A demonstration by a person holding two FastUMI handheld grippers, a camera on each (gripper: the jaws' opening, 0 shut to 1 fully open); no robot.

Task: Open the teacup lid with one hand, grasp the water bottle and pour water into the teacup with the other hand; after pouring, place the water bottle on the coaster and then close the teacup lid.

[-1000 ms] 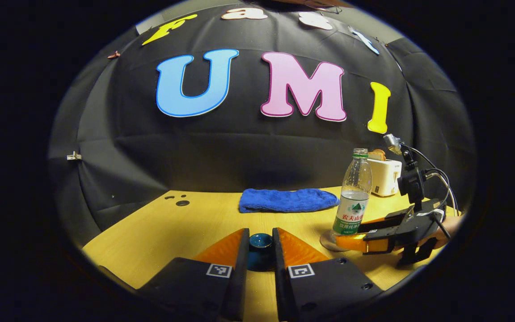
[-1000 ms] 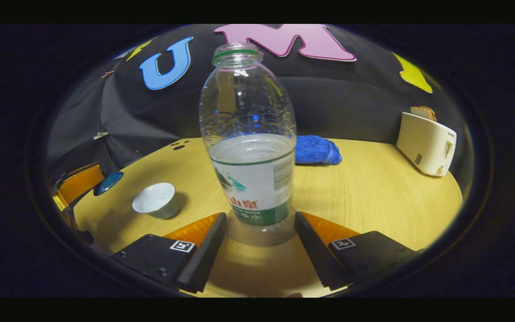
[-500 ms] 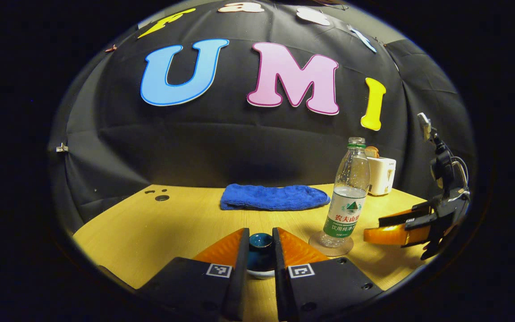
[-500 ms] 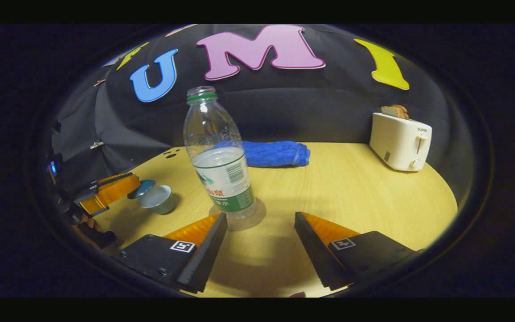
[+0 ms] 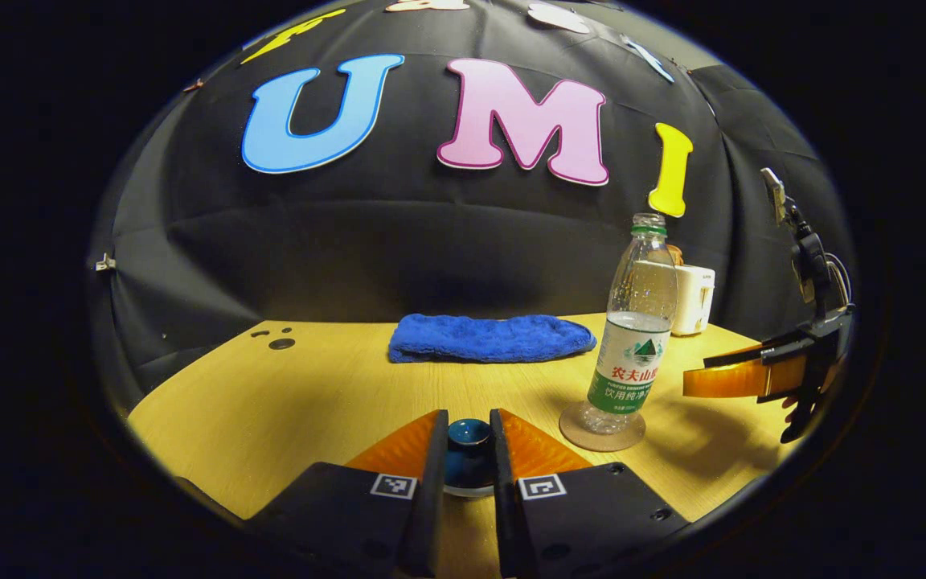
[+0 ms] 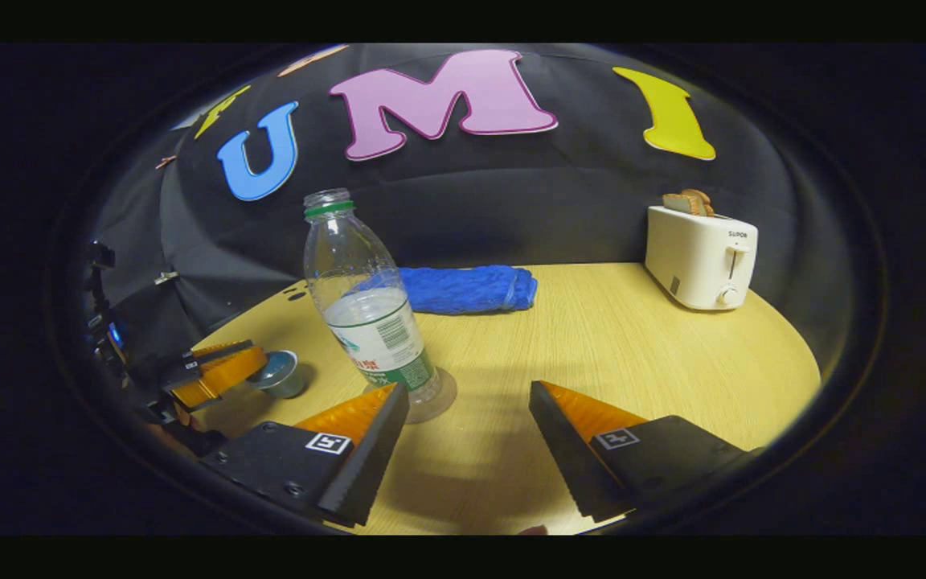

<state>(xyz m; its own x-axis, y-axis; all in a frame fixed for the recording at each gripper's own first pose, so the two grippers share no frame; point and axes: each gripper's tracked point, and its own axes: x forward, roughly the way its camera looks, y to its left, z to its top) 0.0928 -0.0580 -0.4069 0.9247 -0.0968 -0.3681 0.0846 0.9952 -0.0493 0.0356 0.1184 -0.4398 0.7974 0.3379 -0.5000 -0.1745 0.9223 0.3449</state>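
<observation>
I see the wooden desk (image 6: 632, 354) spread across both views, its far edge against the black booth wall. At the back a blue towel (image 5: 491, 338) lies folded flat, and to the right of it stands a white toaster (image 6: 702, 256) with slices of bread poking from its slots. Neither sits near the working area.

The water bottle (image 6: 366, 310) stands upright on the round coaster (image 5: 602, 430), uncapped and roughly half full. From the right gripper view it stands just ahead of my right gripper (image 6: 469, 406), a little left of centre, so the left finger partly covers the coaster's rim. The jaws of that gripper stand wide apart and hold nothing; bare desk shows between them.

In the left gripper view, my left gripper (image 5: 469, 450) has its jaws drawn close onto the dark blue teacup lid (image 5: 469, 434), both fingers pressing its sides (the lid's knob pokes up between them). A pale rim shows under the lid there, but I cannot tell whether the lid is seated. In the right gripper view the teacup (image 6: 280, 375) sits left of the bottle, apart from it, with the left gripper right at it, hiding part of it. Nothing lies between teacup and bottle.
</observation>
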